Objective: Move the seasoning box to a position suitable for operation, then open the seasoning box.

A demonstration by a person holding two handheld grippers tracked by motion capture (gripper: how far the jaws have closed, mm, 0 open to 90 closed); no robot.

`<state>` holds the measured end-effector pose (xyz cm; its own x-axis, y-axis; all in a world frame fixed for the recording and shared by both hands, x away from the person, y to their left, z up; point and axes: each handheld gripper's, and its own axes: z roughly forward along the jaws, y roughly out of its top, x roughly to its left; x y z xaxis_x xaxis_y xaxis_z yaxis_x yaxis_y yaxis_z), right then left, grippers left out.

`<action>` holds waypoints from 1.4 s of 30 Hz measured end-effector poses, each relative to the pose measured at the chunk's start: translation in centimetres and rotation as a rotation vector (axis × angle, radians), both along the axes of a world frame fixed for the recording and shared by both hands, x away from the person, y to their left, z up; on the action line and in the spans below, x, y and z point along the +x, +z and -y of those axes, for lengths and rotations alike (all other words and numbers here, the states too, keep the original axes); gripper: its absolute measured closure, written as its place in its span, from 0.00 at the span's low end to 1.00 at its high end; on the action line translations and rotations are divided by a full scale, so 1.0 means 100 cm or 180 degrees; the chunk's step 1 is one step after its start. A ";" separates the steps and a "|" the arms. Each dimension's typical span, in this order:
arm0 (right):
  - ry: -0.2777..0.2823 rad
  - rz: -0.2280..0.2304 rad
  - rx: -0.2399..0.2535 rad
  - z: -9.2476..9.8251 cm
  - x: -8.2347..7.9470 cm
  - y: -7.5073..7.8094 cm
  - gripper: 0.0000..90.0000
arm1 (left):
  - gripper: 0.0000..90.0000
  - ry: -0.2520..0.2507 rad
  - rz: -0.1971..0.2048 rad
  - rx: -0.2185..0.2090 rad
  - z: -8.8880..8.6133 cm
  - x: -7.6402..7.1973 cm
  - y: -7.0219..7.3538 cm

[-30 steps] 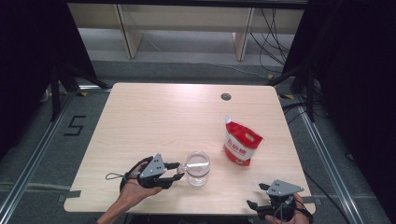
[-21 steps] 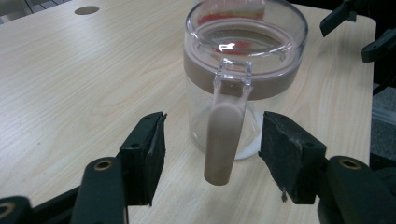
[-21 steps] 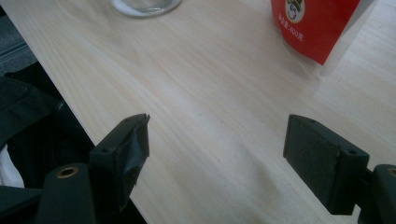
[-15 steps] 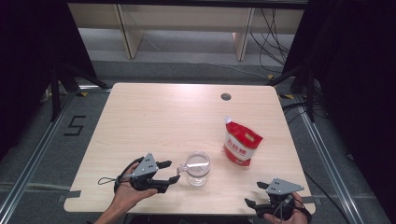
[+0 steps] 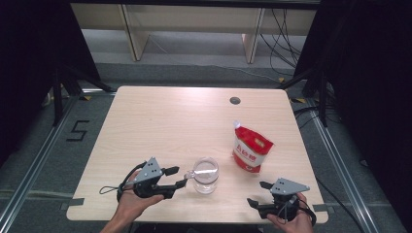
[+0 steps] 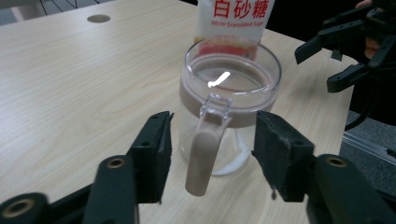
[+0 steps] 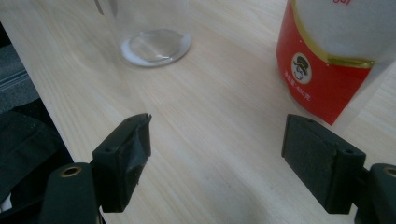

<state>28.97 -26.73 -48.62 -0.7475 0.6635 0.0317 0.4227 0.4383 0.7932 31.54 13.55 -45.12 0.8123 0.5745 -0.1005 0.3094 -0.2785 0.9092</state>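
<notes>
one clear jar (image 5: 206,174), lid on, white grains at bottom

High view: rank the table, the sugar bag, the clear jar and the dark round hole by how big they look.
1. table
2. sugar bag
3. clear jar, close to the bag in size
4. dark round hole

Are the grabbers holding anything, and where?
Nothing is held. The left gripper has its jaws either side of the jar's handle with gaps showing, having just been closing. The right gripper is open over bare table.
</notes>
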 end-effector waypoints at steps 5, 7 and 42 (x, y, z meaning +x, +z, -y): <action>0.0020 0.0037 0.0031 0.002 -0.001 -0.001 0.28 | 0.67 0.0003 0.0140 -0.0043 0.000 -0.001 0.007; -0.0006 -0.0036 0.0056 0.003 -0.002 -0.003 0.28 | 0.75 0.0061 0.0122 -0.0085 0.001 -0.002 0.008; 0.0062 0.0041 0.0054 -0.009 0.005 -0.001 0.33 | 0.99 0.0135 0.0212 0.0002 0.024 0.010 0.002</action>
